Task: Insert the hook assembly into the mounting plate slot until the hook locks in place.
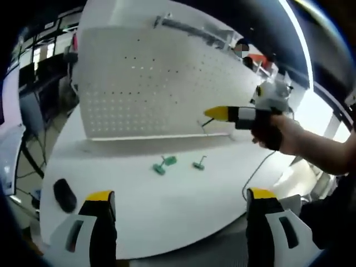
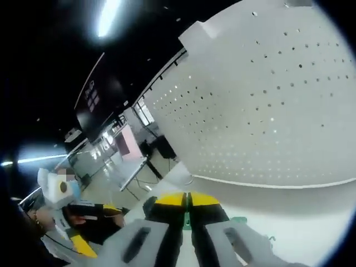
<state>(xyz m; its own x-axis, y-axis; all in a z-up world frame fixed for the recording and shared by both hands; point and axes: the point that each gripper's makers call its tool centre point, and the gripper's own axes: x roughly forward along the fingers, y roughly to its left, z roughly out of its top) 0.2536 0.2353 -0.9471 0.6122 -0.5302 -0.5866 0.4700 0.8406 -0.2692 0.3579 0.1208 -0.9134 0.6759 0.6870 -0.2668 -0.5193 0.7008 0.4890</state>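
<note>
Left gripper view: no readable text or branding. Left gripper [image 1: 181, 203] sits low over the white table [image 1: 167, 206], yellow-tipped jaws spread wide, nothing between them. White perforated mounting plate [image 1: 161, 83] stands upright at the table's far side. Two green hook pieces lie on the table in front of it: the larger hook assembly [image 1: 164, 164] and a smaller green hook [image 1: 199, 163] just beside it, apart from the plate. A dark object [image 1: 64, 195] lies near the table's left edge. The right gripper [image 1: 214, 113] comes in from the right, held in a person's hand [image 1: 275, 130], yellow tips pointed at the plate's lower right area; a thin piece seems to hang at the tips, too small to identify.

Right gripper view: no legible writing; a dark wall screen [image 2: 94, 103] shows marks too small to read. Jaws pressed together, tips [image 2: 187, 199] meeting; can't tell if anything is pinched. Mounting plate [image 2: 267, 105] close ahead, tilted in view.
</note>
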